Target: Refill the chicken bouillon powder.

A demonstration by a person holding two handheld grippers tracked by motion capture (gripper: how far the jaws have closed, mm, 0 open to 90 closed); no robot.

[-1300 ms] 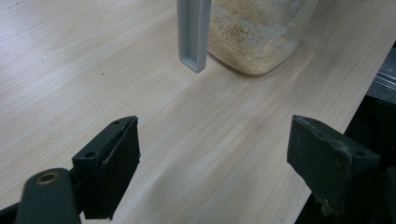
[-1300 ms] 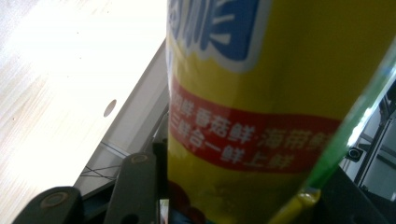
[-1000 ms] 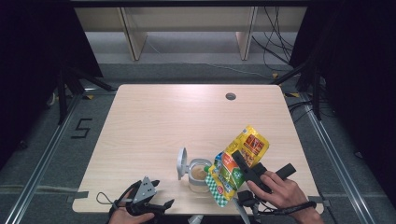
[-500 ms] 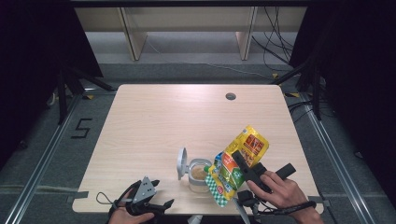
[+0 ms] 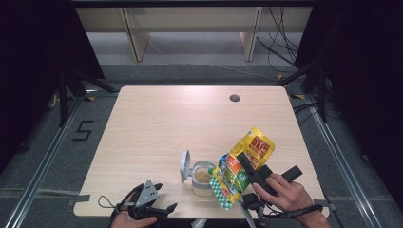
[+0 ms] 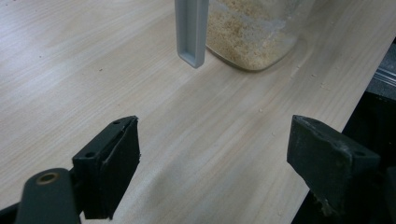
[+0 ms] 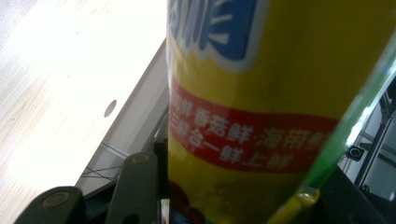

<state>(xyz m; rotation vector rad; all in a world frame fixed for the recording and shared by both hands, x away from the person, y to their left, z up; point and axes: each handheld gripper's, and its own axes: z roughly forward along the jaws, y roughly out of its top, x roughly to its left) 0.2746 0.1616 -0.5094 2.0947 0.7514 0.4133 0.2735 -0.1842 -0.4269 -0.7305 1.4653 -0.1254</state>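
My right claw was clenched on the pouch, a yellow and green one with a red band of print, which I held tilted off the table, its lower green end hanging just over the open mouth of the jar. From the right claw's own camera the pouch stood pinched between the black jaws, with the pale table and its small hole far beyond. The jar stood near the front edge, part-filled with tan crumbs, its grey lid flipped up on the side away from the pouch. My left claw rested at the front edge, well apart from the jar, released, with nothing between its jaws but bare wood. Its camera looked along the table to the grey lid and the jar behind it. The round hole lay near the far edge.
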